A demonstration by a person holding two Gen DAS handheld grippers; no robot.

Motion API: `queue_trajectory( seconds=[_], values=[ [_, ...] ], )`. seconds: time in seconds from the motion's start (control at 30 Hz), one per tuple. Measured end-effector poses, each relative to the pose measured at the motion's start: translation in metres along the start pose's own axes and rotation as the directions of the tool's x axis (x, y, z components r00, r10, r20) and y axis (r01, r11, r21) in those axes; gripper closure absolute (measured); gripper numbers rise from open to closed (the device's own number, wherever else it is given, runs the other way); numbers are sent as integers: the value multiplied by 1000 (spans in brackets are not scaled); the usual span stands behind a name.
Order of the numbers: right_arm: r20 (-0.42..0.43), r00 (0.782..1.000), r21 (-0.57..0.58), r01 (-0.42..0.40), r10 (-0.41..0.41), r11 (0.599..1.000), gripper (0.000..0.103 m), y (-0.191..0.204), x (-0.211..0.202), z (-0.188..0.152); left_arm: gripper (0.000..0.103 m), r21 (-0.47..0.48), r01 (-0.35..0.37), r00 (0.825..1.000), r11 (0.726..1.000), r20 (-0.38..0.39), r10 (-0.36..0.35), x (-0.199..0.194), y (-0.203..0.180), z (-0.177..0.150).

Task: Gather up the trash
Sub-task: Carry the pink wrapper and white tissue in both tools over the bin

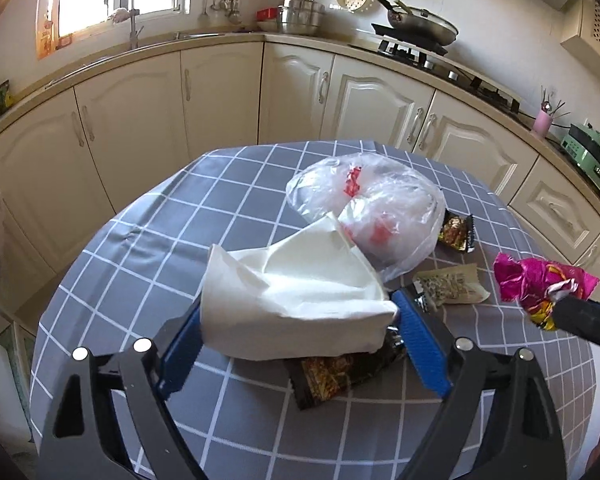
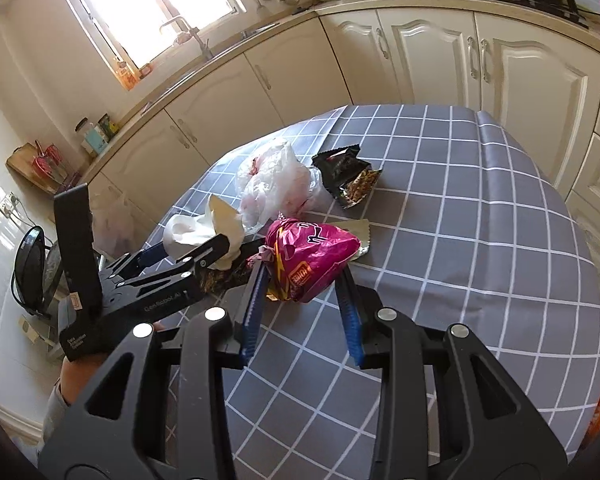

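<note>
My left gripper [image 1: 299, 303] points down at the grey checked table [image 1: 228, 216], its blue pads set wide. A crumpled white paper napkin [image 1: 300, 300] fills the gap and reaches both pads without being squeezed. It lies on a dark snack wrapper [image 1: 332, 376]. My right gripper [image 2: 302, 272] is shut on a magenta snack wrapper [image 2: 312, 260] and holds it just above the cloth; the wrapper [image 1: 540, 280] also shows at the right of the left wrist view. Behind lie a clear plastic bag with red print [image 1: 372, 208], a black-and-gold wrapper [image 1: 456, 232] and a beige packet [image 1: 452, 284].
Cream cabinets [image 1: 220, 96] and a counter with a sink [image 1: 124, 16] and a stove [image 1: 416, 40] curve around the table's far side. A translucent bag [image 2: 112, 220] hangs off the table's left edge, above a black round object [image 2: 30, 268] on the floor. A hand [image 2: 76, 368] holds the left gripper.
</note>
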State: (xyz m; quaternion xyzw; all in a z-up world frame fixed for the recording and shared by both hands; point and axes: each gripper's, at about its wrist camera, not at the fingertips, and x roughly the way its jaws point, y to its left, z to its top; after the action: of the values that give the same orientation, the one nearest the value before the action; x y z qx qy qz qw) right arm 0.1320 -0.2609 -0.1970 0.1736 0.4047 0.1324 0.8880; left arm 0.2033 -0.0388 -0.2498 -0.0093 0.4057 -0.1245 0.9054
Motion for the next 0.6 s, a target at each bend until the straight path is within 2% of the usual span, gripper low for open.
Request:
queue_trajectory(
  seconds=[0.33, 0.6],
  values=[
    [89, 996, 33, 14, -17, 999, 69, -20, -46, -1, 16, 14, 28, 994, 1000, 107, -29, -58, -14, 8],
    [188, 980, 82, 51, -66, 995, 69, -51, -102, -7, 16, 111, 100, 977, 989, 179, -119, -99, -74, 21]
  ],
)
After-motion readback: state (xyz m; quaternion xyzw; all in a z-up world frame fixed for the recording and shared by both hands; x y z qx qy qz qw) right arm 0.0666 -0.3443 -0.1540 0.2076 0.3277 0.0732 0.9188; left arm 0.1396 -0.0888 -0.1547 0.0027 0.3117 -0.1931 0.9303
